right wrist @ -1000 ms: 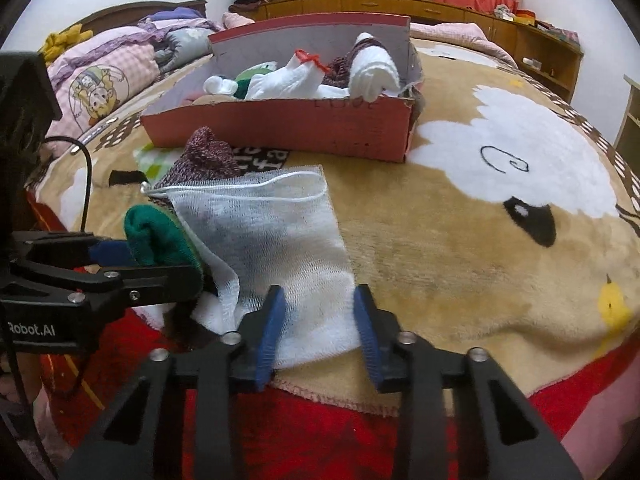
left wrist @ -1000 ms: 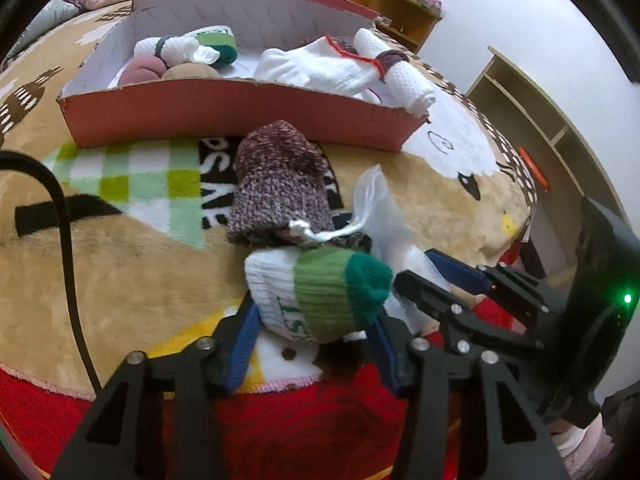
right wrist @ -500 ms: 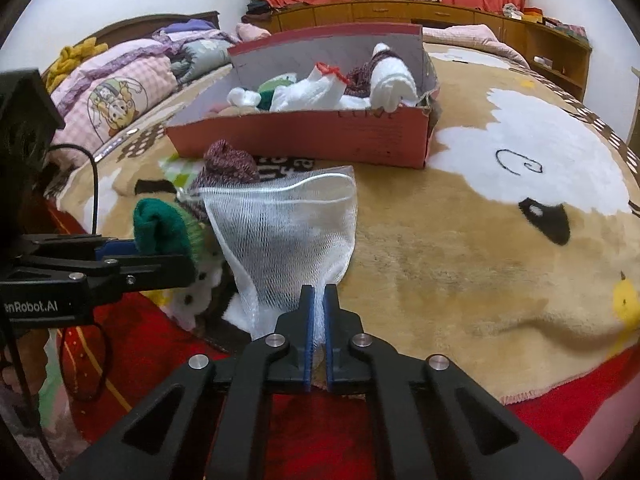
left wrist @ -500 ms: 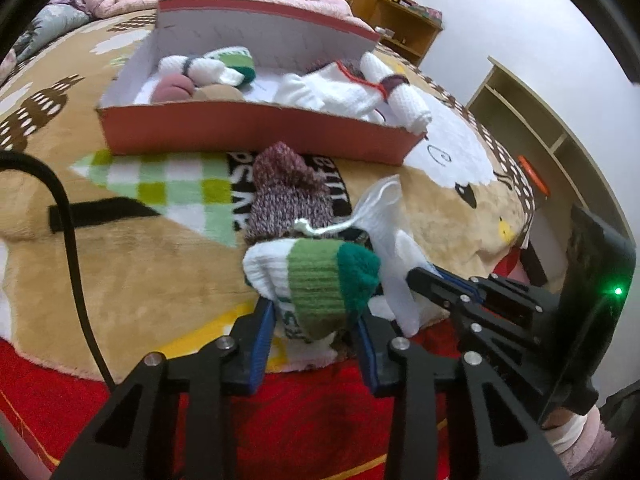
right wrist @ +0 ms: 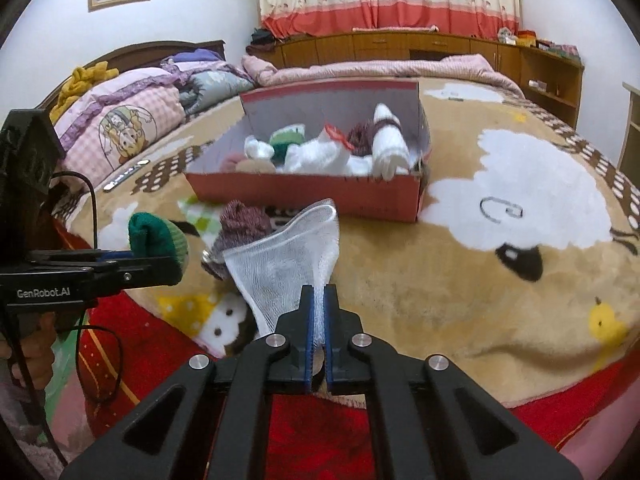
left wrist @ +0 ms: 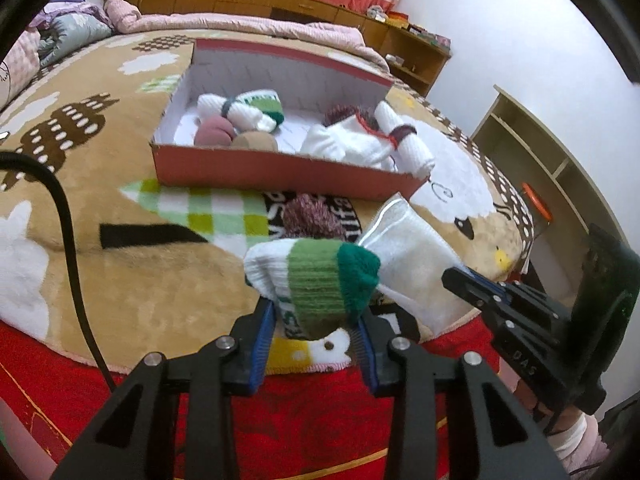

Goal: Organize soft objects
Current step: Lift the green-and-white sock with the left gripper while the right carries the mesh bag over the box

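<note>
My left gripper point(left wrist: 316, 320) is shut on a rolled white sock with green bands point(left wrist: 316, 280) and holds it above the blanket; it also shows in the right wrist view point(right wrist: 158, 238). My right gripper point(right wrist: 319, 300) is shut on the bottom of a white mesh bag point(right wrist: 288, 256), held up with its mouth open toward the box; the bag shows beside the sock in the left wrist view point(left wrist: 416, 268). A maroon knit sock point(left wrist: 314, 216) lies on the blanket behind both. The red cardboard box point(left wrist: 280, 170) holds several rolled socks and white gloves.
The bed carries a tan cartoon blanket point(right wrist: 500, 280) with a red edge point(left wrist: 280, 412). A black cable point(left wrist: 68, 240) runs at left. Folded quilts point(right wrist: 132, 120) lie at the headboard. A wooden shelf point(left wrist: 560, 168) stands at right, cabinets point(right wrist: 400, 46) at the back.
My right gripper shut on the mesh bag and lifted it upright. My left gripper shut on the green-banded sock and raised it off the blanket. Both pulled back from the box.
</note>
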The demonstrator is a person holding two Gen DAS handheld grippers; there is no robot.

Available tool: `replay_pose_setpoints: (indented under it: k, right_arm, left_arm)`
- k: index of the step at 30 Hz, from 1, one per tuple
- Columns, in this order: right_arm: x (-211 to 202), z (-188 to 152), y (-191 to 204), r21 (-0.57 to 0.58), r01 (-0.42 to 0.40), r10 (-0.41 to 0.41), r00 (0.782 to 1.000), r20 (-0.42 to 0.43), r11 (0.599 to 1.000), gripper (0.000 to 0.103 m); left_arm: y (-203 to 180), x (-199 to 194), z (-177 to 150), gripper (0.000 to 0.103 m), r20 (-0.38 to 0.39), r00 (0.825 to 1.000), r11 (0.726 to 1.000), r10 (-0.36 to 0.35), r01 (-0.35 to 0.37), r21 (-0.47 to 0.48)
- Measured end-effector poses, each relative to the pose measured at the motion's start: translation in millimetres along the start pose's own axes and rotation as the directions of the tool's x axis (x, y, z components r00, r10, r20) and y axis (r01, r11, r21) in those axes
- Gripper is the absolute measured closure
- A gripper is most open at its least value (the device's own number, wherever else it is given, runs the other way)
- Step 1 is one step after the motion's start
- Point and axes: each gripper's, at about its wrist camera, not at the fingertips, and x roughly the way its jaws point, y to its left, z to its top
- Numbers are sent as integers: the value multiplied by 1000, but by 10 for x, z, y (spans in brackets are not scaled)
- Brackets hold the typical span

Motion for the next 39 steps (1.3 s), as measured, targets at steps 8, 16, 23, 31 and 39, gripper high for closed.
replay_pose_setpoints:
  k: [8,16,23,31,39]
  right_arm:
    - [-169,192,110,-57,21,-17,998,57,998,98]
    - [-269,451,158,-97,25,-15,994,104,995,98]
    - [-302,720,195,-125,31,-12,989,149,992,98]
    - [-317,1053,194,-146,50,-18,978,209,988,98]
    - [-124,1325,108,-109,59,-32,973,228,992,98]
  left_arm:
    - [27,-108,144,65,30,999,1000,10,-9,-20]
    - [55,-183,383,65,56,997,998,57,-57,-12]
    - [122,-141,562,65,62,994,996,89,-88,-17]
    - [176,-95,816,65,77,990,993,119,-118,-10]
    - [280,92,1095,65,73,986,989,149,-148,-19]
